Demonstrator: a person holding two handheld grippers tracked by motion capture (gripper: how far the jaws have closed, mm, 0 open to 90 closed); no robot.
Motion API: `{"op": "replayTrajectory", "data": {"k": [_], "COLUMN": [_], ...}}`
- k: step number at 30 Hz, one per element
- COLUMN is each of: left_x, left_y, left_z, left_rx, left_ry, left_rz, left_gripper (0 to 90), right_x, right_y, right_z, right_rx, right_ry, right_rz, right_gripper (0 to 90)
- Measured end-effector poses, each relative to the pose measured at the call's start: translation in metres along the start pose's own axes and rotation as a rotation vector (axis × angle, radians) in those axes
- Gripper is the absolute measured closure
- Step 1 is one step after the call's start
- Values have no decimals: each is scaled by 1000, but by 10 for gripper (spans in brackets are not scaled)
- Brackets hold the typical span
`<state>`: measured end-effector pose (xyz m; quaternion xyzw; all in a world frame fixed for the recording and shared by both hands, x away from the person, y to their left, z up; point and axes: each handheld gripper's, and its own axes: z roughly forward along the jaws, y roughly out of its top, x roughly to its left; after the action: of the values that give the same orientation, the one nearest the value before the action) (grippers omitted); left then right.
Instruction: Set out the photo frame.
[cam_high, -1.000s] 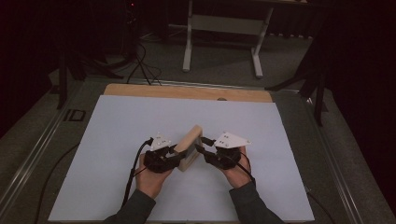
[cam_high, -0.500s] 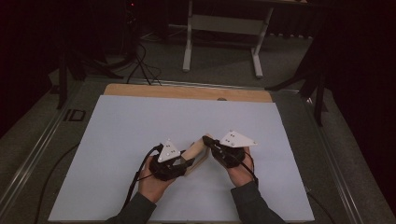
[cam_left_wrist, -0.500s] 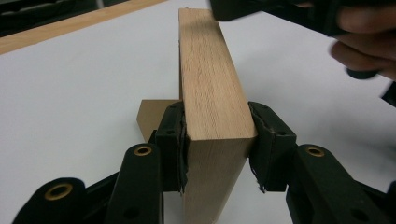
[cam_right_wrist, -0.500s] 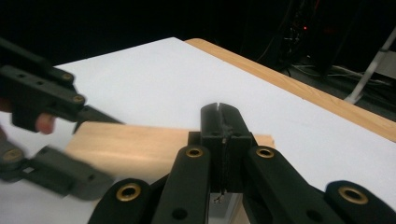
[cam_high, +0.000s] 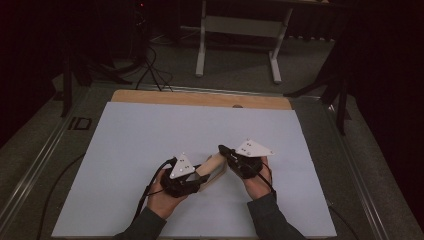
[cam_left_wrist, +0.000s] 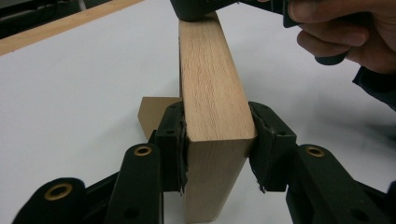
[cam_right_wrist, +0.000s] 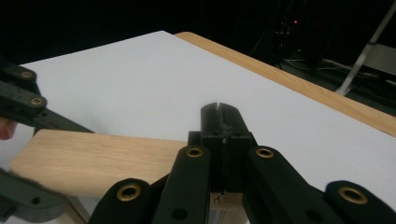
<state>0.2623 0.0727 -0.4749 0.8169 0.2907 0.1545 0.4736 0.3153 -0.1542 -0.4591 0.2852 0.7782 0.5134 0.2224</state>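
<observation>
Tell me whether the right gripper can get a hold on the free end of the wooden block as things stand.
Probably yes: the right gripper, fingers shut, sits right at the wooden block with nothing between. It must open first.

Pale wooden block (cam_left_wrist: 212, 93), on edge, low over white table sheet.

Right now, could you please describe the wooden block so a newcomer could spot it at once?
On the white sheet covering the table, look near the front edge, between the two hands. The block is a pale, grained wooden slab clamped in the left gripper. It is the one light thing among black jaws.
</observation>
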Motion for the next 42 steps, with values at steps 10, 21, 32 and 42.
{"op": "replayTrajectory", "data": {"k": [10, 21, 32, 42], "left_x": [3, 11, 15, 18], "left_y": [0, -1, -2, -4], "left_z": [-1, 1, 2, 2], "left_rx": [0, 16, 24, 17], "left_ry": [22, 94, 100, 87], "left_rz": [6, -16, -47, -76], "left_gripper": [597, 531, 529, 527], "right_x": [1, 0, 0, -7], "right_y": [0, 0, 0, 1], "right_z": [1, -3, -6, -13], "right_rx": [3, 13, 22, 28], "right_ry": [-22, -41, -39, 18], "right_rz": [9, 15, 15, 14], "right_gripper": [898, 899, 898, 768]}}
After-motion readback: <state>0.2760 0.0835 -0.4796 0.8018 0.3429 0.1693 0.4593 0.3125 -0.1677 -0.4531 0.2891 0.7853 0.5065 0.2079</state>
